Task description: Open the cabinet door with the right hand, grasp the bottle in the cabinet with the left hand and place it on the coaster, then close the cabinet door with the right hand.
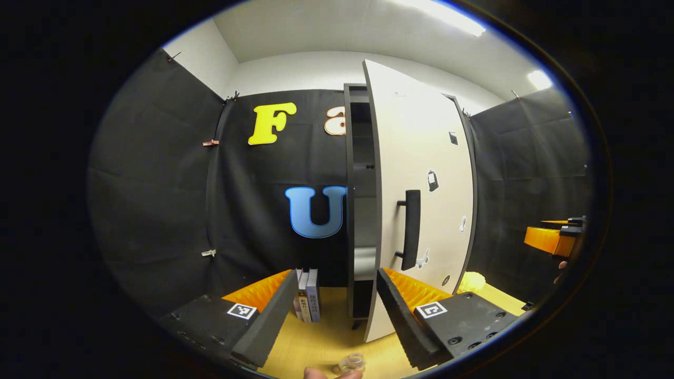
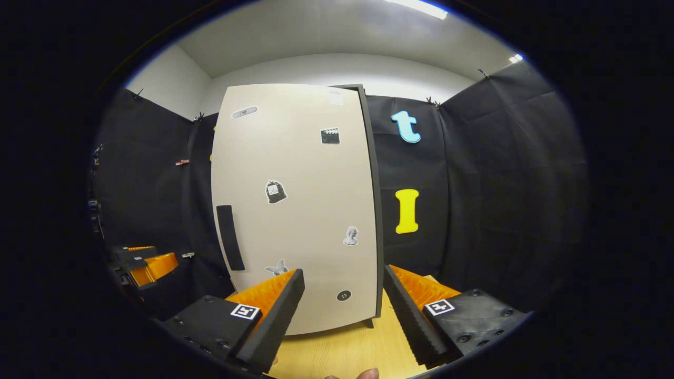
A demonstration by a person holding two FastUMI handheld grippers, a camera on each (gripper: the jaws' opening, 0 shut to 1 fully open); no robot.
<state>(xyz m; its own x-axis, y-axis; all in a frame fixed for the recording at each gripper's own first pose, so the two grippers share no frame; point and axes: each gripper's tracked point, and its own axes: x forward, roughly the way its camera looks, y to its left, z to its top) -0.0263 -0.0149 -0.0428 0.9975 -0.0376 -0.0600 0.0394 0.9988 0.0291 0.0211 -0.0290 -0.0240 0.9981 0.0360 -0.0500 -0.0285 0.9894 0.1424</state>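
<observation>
Cabinet door (image 1: 421, 173) is being seen partly ajar, ahead of both wide-open, empty grippers; its upright handle (image 1: 410, 229) is lying up-left of the right gripper (image 2: 342, 310), the bottle being hidden inside.

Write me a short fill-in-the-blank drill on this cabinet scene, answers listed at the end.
1. The cabinet door stands partly ____.
2. The door's handle is coloured ____.
3. Left of the cabinet, some ____ stand upright on the table.
4. The fingers of the right gripper are ____, holding nothing.

Missing words: open; black; books; apart
</observation>
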